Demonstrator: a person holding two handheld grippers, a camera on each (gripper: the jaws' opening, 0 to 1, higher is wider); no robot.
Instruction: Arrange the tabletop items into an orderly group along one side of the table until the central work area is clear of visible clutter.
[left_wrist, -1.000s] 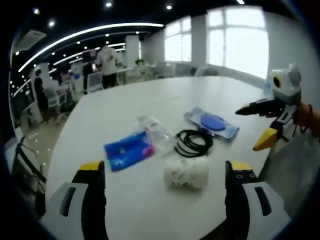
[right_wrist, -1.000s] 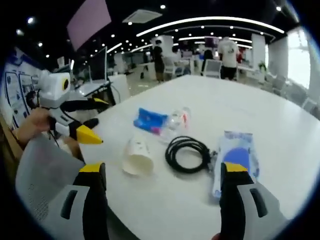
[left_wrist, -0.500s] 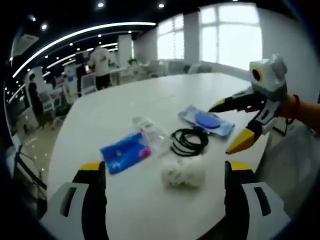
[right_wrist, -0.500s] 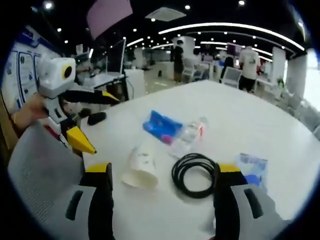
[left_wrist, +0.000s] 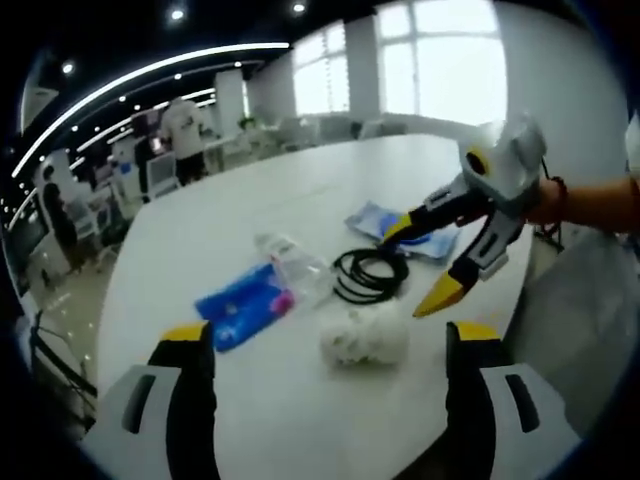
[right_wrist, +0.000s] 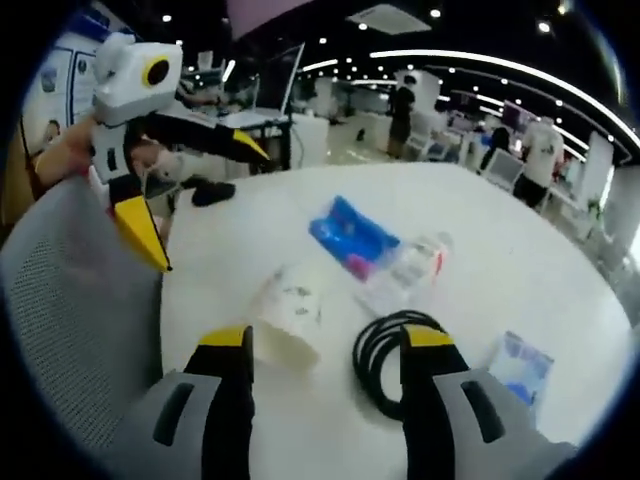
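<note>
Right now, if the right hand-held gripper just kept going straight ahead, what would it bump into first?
Most likely the paper cup lying on its side, or the black cable coil beside it: both sit just past the open right hand-held gripper. Depth is hard to judge, so which comes first is unclear.

A large white table (left_wrist: 300, 190) with a rounded edge carries a small cluster near its near edge. A crumpled white paper cup (left_wrist: 365, 337) lies on its side closest to that edge. Just beyond it sits a coiled black cable (left_wrist: 368, 275), with a blue packet (left_wrist: 243, 304) and a clear plastic wrapper (left_wrist: 296, 265) touching each other beside it. Further along lies what seems a clear pouch with a blue disc (right_wrist: 522, 366).
</note>
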